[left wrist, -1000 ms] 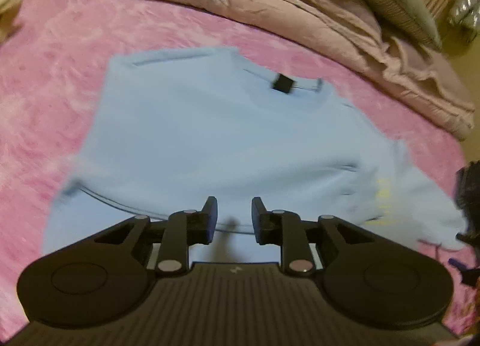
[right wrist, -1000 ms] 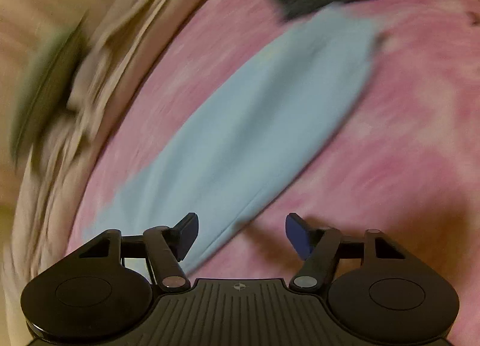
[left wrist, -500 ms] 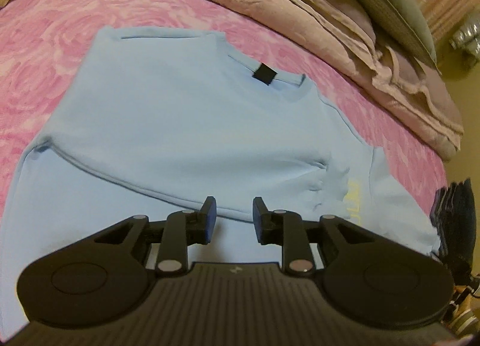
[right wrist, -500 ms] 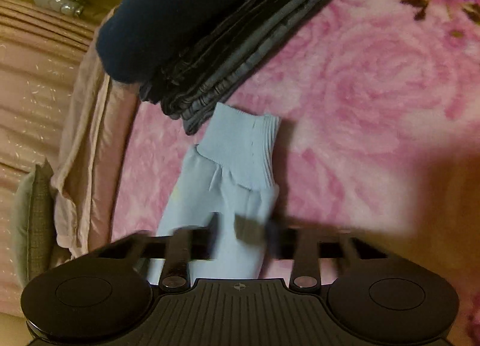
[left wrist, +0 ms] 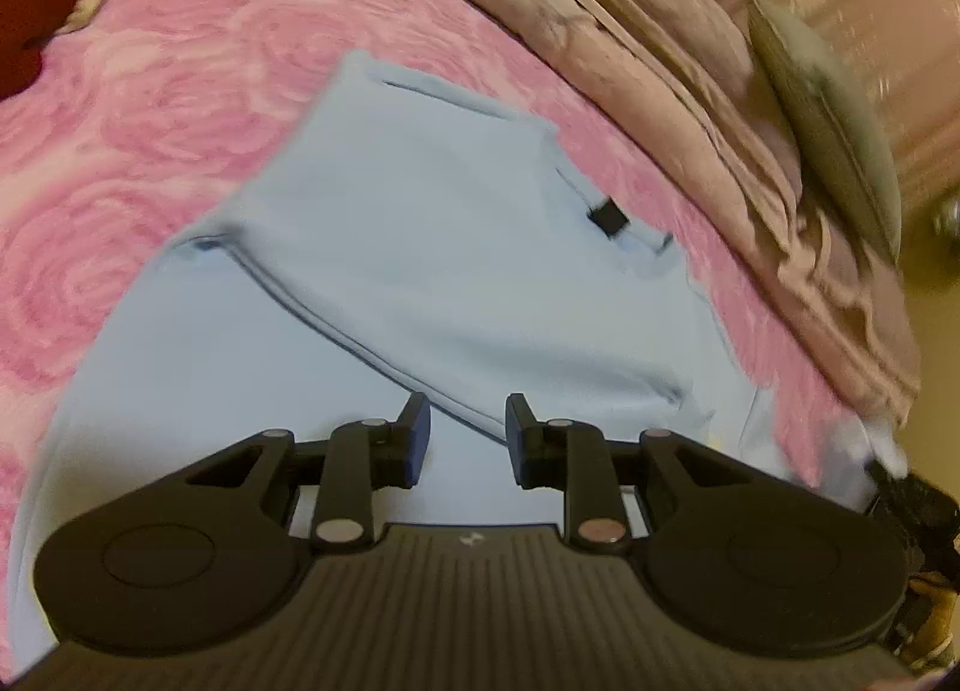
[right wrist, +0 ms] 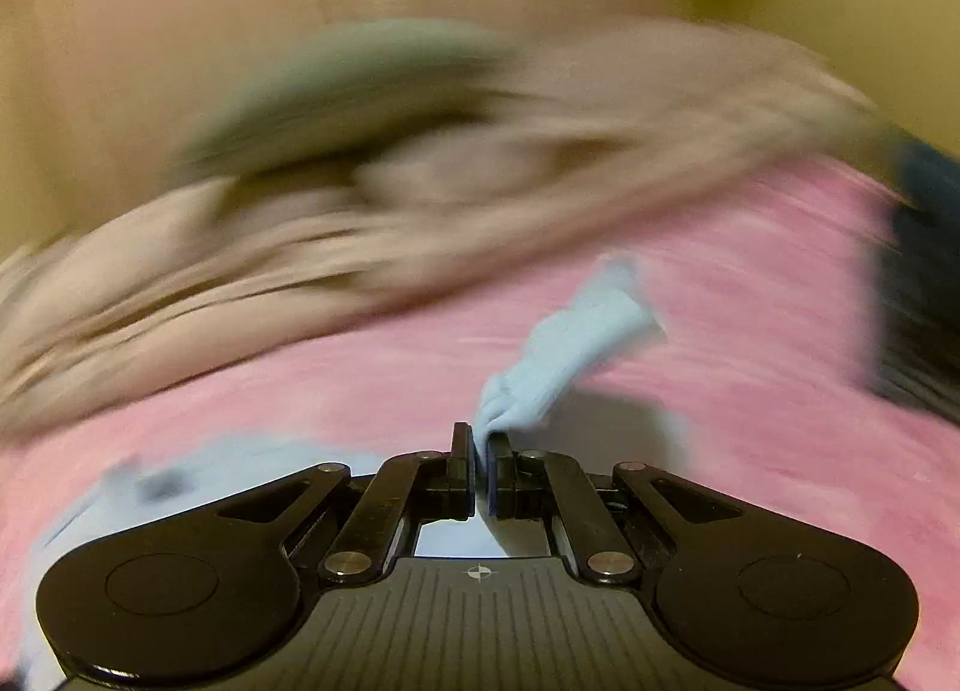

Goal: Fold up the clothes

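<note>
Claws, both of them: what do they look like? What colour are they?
Both are black. Each claw, the left claw and the right claw, has two round discs at the sides, a ribbed grey plate in the middle with a small mark, silver rivets on jointed bars, and dark blue pads on the fingers.

Left wrist view: sits just behind the left tool (left wrist: pixel 462 430), low and close over the light blue sweatshirt (left wrist: pixel 420 271) on the pink bed cover (left wrist: pixel 150 109), facing the heaped beige bedding (left wrist: pixel 660 67) and curtain. Right wrist view: behind the right tool (right wrist: pixel 480 451), nearly level with the bed, heavily motion-blurred. Both share sweatshirt, pink cover, beige bedding and grey-green cushion (left wrist: pixel 828 109).
</note>
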A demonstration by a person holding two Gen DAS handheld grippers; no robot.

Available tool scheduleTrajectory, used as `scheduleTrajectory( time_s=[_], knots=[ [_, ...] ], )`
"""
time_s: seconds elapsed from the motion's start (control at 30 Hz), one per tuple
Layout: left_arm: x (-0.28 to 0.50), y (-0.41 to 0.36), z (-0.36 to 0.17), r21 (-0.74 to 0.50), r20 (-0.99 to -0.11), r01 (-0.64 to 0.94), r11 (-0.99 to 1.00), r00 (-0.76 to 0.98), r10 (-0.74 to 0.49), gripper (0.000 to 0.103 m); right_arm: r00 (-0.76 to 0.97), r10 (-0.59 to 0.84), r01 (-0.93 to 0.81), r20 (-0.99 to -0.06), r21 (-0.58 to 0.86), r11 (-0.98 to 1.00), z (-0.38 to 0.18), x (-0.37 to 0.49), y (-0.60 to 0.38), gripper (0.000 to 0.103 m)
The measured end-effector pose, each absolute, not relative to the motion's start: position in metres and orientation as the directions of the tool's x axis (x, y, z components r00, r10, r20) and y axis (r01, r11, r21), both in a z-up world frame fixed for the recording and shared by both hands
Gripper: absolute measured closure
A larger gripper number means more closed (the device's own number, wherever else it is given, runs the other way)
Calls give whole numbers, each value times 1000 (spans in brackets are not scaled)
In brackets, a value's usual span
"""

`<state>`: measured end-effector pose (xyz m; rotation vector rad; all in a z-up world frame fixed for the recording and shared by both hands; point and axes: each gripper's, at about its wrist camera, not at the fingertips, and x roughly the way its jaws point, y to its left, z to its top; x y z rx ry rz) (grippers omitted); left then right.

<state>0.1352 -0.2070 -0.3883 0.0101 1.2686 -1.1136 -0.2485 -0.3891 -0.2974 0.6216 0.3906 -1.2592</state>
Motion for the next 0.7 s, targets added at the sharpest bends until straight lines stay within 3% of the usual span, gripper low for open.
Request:
scheduleTrajectory(
  time_s=[0.07, 0.13, 0.17, 0.23, 0.47, 0.7],
  knots=[
    [143, -199, -385, -560, -737, 645, 519, -103, -668, 82, 437, -705, 896, -558, 197, 399, -287, -172, -365, 100],
    [150, -199, -388, -565, -735, 637, 524, -101, -670, 81, 515, -620, 812, -593, 105, 574, -291, -101, -337, 97],
    [153, -199, -389, -567, -735, 633, 527, -101, -670, 81, 514, -590, 773, -623, 38, 633, -297, -70, -322, 66],
    [159, -199, -392, -571, -735, 625, 532, -100, -670, 80, 480, -570, 727, -667, -60, 684, -316, -40, -298, 27],
    [179, -206, -404, -583, -737, 601, 547, -107, -668, 70, 308, -492, 771, -814, -89, 630, -361, -79, -283, 27],
    [182, -258, -432, -600, -747, 585, 546, -166, -644, 66, 66, -552, 805, -831, -282, 522, -386, -138, -291, 27]
  ],
)
